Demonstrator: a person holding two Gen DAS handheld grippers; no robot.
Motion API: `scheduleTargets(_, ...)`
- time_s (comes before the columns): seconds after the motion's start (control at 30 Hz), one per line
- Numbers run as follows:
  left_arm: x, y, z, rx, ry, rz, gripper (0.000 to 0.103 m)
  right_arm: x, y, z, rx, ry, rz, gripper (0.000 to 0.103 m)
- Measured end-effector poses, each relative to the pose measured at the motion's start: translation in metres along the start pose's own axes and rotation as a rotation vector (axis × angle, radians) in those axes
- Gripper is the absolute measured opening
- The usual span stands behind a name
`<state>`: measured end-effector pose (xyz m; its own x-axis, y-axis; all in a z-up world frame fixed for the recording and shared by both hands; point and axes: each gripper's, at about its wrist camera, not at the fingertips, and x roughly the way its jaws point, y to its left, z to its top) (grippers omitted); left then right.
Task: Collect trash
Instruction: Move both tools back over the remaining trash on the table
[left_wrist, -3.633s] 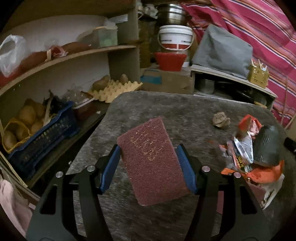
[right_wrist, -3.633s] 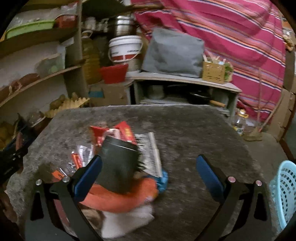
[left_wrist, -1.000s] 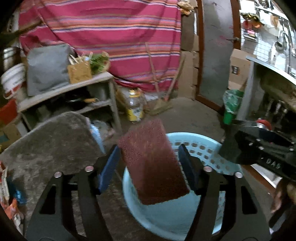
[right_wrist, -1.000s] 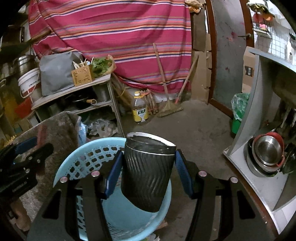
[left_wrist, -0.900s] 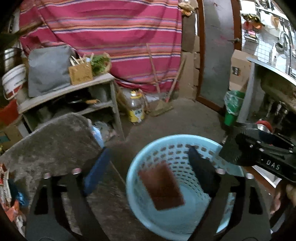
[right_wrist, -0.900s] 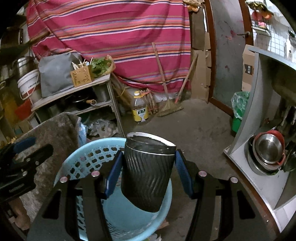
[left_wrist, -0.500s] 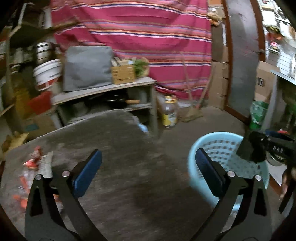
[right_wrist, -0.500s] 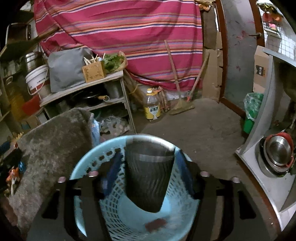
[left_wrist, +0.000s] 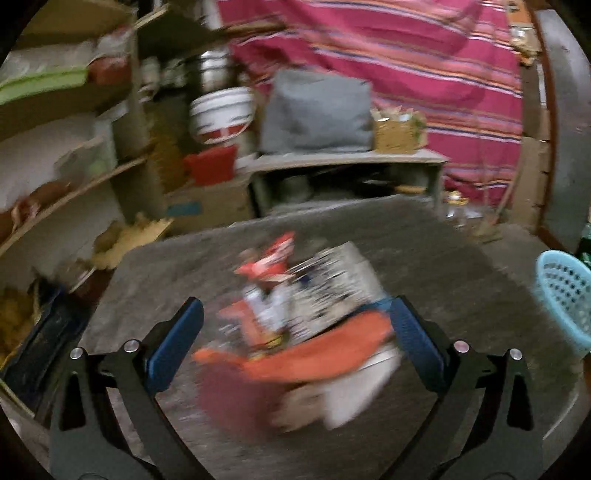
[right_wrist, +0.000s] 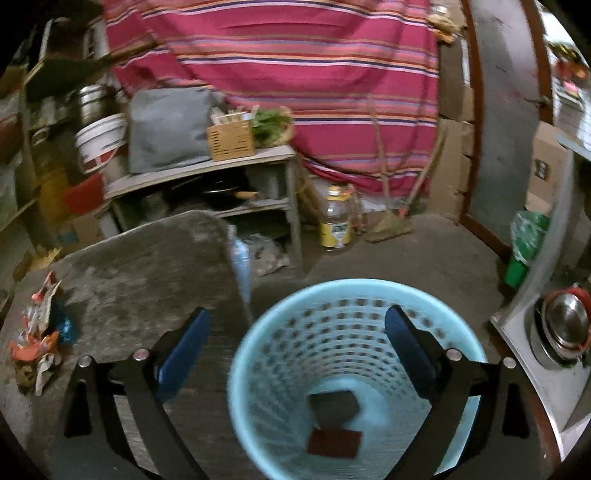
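My left gripper (left_wrist: 293, 339) is open and empty over the grey table (left_wrist: 443, 258), its jaws either side of a blurred pile of trash (left_wrist: 295, 321): red and orange wrappers, printed paper, a dark red piece. My right gripper (right_wrist: 297, 350) is open and empty above the light blue basket (right_wrist: 369, 295). In the basket lie a black cup (right_wrist: 334, 406) and a dark red scouring pad (right_wrist: 334, 443). The trash pile also shows in the right wrist view (right_wrist: 37, 339) at the far left. The basket's edge shows in the left wrist view (left_wrist: 565, 295) at right.
Wooden shelves (left_wrist: 74, 184) with food and a blue crate (left_wrist: 37, 339) stand left of the table. A low shelf unit (right_wrist: 207, 173) with a grey bag, an oil bottle (right_wrist: 336, 221) and a broom are behind. A metal rack with pots (right_wrist: 565, 332) is at right.
My left gripper dropped the scouring pad into the basket and swung back over the trash pile on the table. My right gripper opened and the black cup fell into the basket.
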<state>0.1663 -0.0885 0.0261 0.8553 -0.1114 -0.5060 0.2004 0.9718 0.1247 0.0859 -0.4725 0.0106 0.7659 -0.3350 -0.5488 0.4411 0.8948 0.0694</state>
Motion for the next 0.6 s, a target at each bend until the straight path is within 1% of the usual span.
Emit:
scheduleTargets(0.13,0.016,0.041,-0.022,-0.059,0.06,0.018,0.098,0.005,0.043,-0.003,-0.078,0.001,0.02,0.095)
scheduleTargets(0.2,0.022,0.056,-0.035,-0.065,0.086,0.019,0.098,0.009,0.061,-0.005,-0.108,0.01,0.029,0.096)
scheduleTargets(0.37,0.03,0.073,-0.059,-0.048,0.134,0.021,0.098,0.016,0.096,-0.007,-0.163,0.024,0.05,0.096)
scheduleTargets(0.5,0.04,0.076,-0.073,-0.032,0.167,0.009,0.098,0.019,0.113,-0.009,-0.184,0.027,0.065,0.096)
scheduleTargets(0.6,0.039,0.076,-0.075,-0.046,0.163,-0.015,0.098,0.023,0.123,-0.009,-0.191,0.036,0.074,0.096)
